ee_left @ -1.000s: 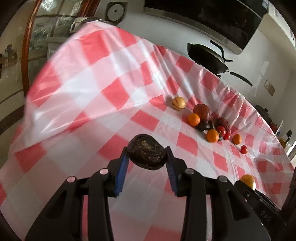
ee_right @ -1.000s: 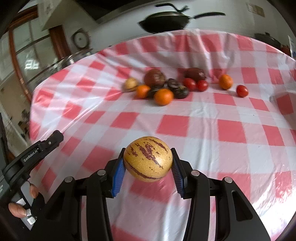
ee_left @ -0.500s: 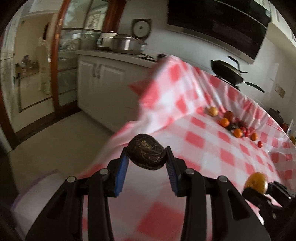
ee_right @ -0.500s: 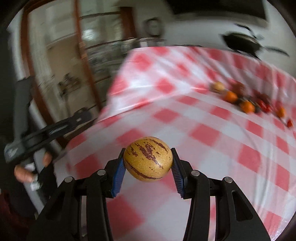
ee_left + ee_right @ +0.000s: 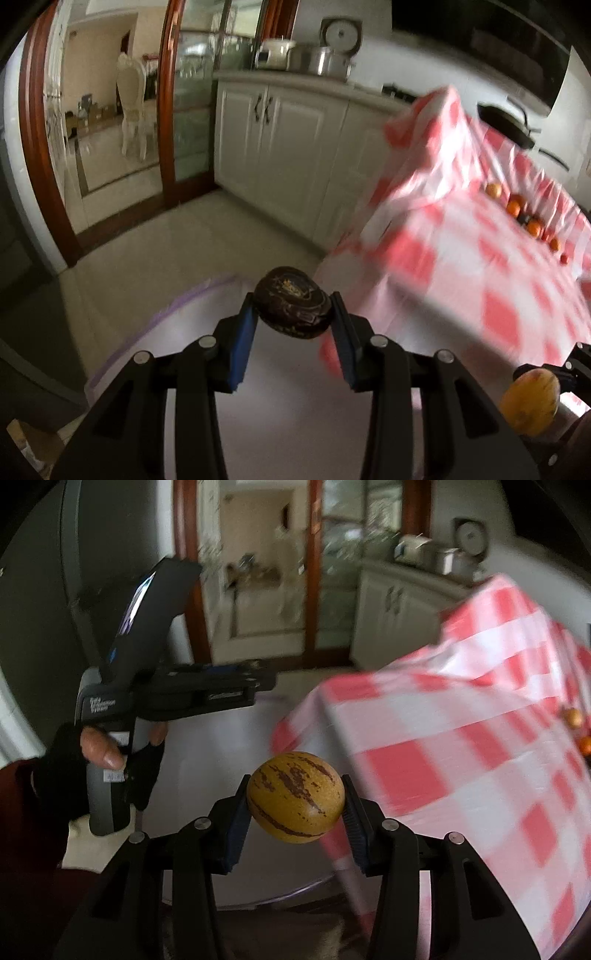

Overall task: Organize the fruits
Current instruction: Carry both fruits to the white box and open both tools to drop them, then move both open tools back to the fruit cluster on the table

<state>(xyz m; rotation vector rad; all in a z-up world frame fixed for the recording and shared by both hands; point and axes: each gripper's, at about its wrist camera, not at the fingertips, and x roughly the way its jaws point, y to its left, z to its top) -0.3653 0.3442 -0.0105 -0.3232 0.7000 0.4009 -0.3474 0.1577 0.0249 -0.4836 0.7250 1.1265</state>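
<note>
Two fruits are held; the left gripper [image 5: 293, 325] squeezes a dark brown wrinkled round fruit [image 5: 292, 308] between its blue pads; the right gripper [image 5: 295, 812] squeezes a yellow round fruit with brown stripes [image 5: 295, 796]; a red-and-white checked tablecloth [image 5: 461, 746] lies right of both.

Dim daylight enters through glass doors [image 5: 110, 122] ahead-left of the hand-held gripper [image 5: 293, 319]; motion blur smears the checked tablecloth [image 5: 461, 746] at right, and fisheye corners darken.

Dark brown fruit [image 5: 291, 307]; yellow fruit [image 5: 295, 796] had brown streaks; tablecloth [image 5: 461, 746] was red-white checked; blue pads [image 5: 242, 341].
</note>
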